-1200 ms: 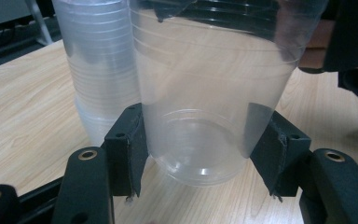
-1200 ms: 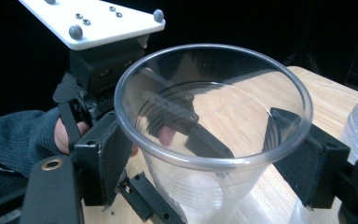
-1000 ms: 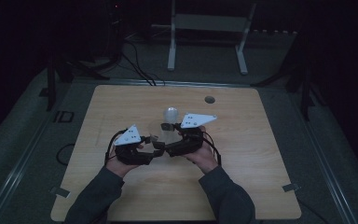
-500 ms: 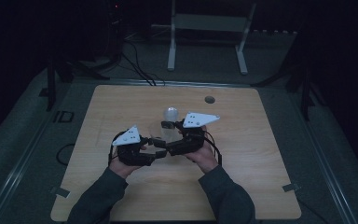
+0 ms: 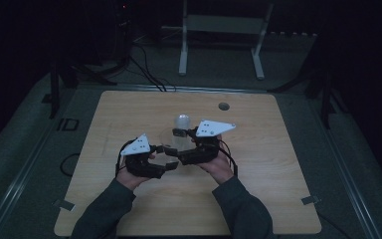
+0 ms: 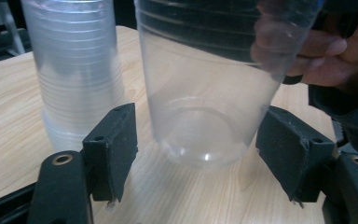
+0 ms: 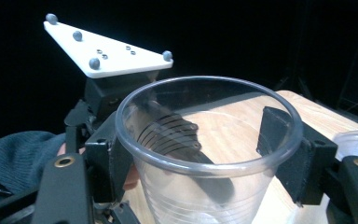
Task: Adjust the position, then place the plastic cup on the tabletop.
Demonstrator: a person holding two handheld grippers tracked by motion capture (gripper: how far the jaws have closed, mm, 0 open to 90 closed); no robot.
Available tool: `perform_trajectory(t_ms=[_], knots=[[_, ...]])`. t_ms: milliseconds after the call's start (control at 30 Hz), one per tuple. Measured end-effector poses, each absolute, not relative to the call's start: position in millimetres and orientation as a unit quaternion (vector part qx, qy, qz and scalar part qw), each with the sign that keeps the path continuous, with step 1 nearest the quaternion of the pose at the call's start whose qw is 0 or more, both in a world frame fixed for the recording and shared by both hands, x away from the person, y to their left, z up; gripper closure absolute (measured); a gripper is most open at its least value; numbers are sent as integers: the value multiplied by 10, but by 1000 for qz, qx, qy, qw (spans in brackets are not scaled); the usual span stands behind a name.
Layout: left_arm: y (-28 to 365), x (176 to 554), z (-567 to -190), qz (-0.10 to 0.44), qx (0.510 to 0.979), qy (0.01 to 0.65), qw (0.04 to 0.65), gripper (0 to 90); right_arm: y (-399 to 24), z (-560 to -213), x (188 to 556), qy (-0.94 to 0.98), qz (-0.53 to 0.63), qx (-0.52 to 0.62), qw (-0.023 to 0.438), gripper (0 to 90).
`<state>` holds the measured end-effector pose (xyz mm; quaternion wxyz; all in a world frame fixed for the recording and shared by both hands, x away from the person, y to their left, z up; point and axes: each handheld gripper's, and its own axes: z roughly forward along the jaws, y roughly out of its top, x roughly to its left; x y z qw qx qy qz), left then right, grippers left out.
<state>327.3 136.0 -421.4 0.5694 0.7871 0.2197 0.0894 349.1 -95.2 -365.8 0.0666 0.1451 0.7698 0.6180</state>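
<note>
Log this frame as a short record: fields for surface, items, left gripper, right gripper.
surface: wooden table
items: single clear plastic cup; stack of clear cups standing beside it
left gripper: jaws have just been opening, standing apart either side of the single cup's base, pads off it
right gripper: jaws have just been closing, pressed on the single cup just below its rim, cup upright

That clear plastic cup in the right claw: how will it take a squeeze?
The cup looks thin-walled and see-through, so it is probably light and will flex or crumple under a hard squeeze. Its smooth, tapered wall may slip upward in the right claw. Being empty and tall, it would likely tip if nudged.
</note>
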Motion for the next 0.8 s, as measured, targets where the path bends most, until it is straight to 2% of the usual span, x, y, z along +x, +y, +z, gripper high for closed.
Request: perform_trajectory(t_ms=[800], knots=[[1494,3283,-4189,113,777,237,572,288,-1131,-3654,3497,767,607,170,116,288]])
